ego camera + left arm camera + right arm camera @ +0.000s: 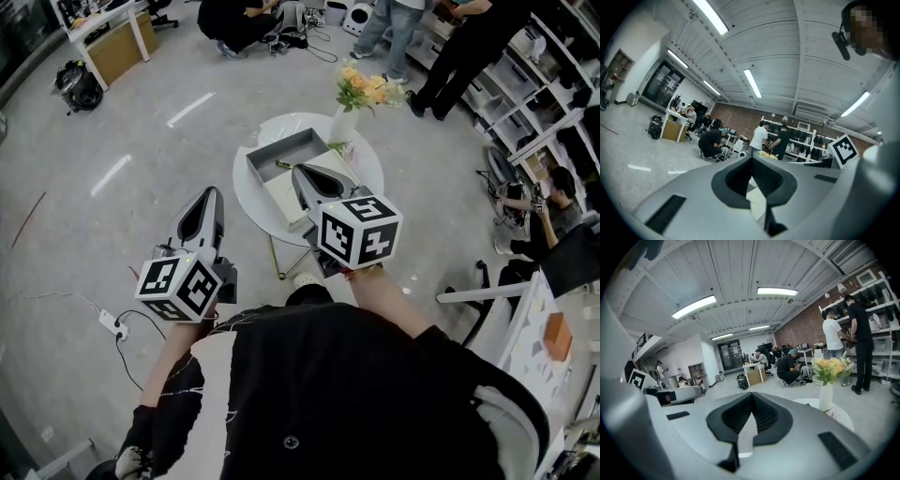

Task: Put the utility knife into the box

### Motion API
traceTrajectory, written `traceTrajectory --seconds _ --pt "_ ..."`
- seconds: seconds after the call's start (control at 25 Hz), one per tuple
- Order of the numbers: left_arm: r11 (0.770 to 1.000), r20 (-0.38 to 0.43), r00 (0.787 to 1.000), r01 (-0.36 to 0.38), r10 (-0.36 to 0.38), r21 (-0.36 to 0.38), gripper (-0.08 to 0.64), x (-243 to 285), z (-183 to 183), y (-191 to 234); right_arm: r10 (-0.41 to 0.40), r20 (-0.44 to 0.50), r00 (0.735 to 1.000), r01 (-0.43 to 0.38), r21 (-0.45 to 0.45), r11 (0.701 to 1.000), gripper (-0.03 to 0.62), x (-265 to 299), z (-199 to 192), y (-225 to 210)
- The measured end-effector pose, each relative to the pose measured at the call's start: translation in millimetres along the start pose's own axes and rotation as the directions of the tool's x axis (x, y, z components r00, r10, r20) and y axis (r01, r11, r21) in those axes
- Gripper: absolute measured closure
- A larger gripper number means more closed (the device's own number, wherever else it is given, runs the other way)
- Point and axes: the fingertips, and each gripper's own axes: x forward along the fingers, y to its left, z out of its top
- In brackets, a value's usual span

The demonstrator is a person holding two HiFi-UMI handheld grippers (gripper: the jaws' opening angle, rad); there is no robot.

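As jaws of both left gripper and right gripper sit pressed together, empty | utility knife: small yellowish item, apparently inside grey box on round table | status: placement likely done, too small to confirm.

I hold both grippers out in front of my chest, and they point forward. On the left gripper the fingers are pressed together at the tips, with nothing between them. The right gripper is closed and empty in the same way, and it reaches further forward than the left one. My right forearm is stretched more than my left arm.
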Motion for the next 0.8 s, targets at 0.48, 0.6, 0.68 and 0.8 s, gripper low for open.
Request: traceTrajectory --seconds 0.48,0.6,0.68,0.8 --pt "1.0 0.002 1.0 -0.004 0.004 -0.004 0.549 0.4 -0.2 2.8 0.002 -0.019 1.0 -0.002 -0.015 1.0 0.588 3.3 -3.1 0.9" --pt "1.0 0.0 1.0 -0.002 0.002 -0.004 0.549 1.4 -1.0 1.7 0.0 -0.018 1.0 0.0 -0.015 1.0 0.588 2.6 -2.8 -0.5" --pt "1.0 0.002 1.0 -0.001 0.001 -0.004 0.549 1.5 -1.5 1.2 0.0 -0.018 1.0 0.0 -0.016 1.0 0.588 2.1 -3.5 -0.9" --pt "1.0 0.003 1.0 0.0 0.0 -0.002 0.549 1.8 -1.7 0.2 0.0 -0.018 1.0 0.0 -0.016 1.0 0.588 1.6 -4.1 -1.6"
